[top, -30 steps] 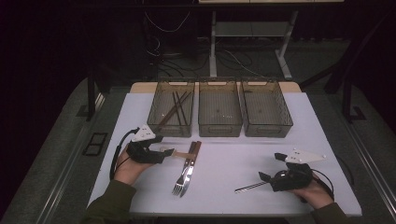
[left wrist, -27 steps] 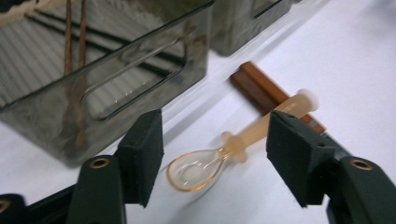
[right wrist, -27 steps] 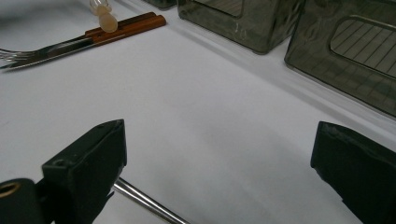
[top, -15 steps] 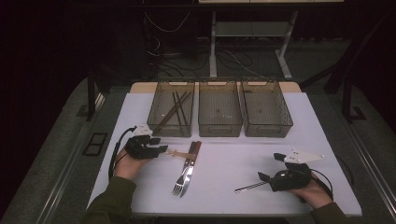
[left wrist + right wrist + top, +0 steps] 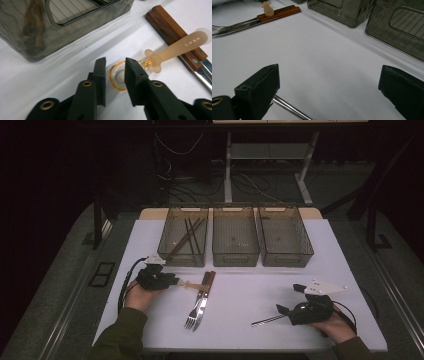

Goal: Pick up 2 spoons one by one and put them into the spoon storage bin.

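Tongs first, from the high view: the left gripper [image 5: 167, 281] rests near the desk's left edge, its tips at a small amber plastic spoon [image 5: 186, 283] lying just left of two wooden-handled forks [image 5: 202, 295]. The right gripper [image 5: 286, 310] sits near the front right corner, with a thin metal utensil [image 5: 266, 320] on the desk reaching out from its tips toward the forks. Three dark wire bins [image 5: 235, 240] line the desk's far edge.

Left gripper view: the jaws stand slightly parted, released, straddling the rim of the spoon's round bowl [image 5: 117, 76] without clenching it. The spoon's handle, marked LUSH, lies across the fork handles [image 5: 172, 27].

Right gripper view: the jaws are spread wide apart, released, and the metal utensil [image 5: 289, 108] lies on the desk beside the left-hand jaw.
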Demonstrator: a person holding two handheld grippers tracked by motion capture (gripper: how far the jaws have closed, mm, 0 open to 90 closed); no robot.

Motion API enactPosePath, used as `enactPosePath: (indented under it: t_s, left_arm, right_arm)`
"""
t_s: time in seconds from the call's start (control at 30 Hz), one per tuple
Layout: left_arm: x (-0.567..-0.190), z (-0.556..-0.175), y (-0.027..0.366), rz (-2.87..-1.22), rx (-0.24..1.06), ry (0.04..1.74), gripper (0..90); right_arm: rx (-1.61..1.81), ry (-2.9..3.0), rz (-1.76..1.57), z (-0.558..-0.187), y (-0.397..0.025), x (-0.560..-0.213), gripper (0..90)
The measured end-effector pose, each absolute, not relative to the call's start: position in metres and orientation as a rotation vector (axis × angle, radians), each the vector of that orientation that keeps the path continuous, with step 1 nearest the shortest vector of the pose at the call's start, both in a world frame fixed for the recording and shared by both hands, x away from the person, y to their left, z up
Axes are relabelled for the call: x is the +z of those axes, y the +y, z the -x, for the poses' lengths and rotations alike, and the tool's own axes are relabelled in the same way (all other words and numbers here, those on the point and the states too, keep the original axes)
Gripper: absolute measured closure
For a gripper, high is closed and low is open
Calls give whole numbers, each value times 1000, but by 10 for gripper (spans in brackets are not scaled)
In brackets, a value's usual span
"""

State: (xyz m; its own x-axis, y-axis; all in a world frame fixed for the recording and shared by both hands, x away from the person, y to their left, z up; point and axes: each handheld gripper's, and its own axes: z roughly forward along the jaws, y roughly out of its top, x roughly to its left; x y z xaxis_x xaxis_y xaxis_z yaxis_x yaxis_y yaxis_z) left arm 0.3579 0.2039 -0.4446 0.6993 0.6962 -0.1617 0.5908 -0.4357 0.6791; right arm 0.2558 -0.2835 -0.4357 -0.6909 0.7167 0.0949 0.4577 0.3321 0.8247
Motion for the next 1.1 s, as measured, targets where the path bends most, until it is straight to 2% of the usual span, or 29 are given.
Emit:
enactPosePath:
  t_s: [0.27,0.73,1.1]
  left_arm:
    - [-443,-356,205,-2173,169,953,803]
    - [-437,-354,207,-2129,110,930,853]
    - [-430,-352,207,-2083,112,924,859]
  right_arm:
    - [1292,2314,-1049,-255,-283,-435,37]
    - [1291,2315,-1049,-256,-283,-435,37]
    - [1291,2314,-1048,-256,-284,-435,37]
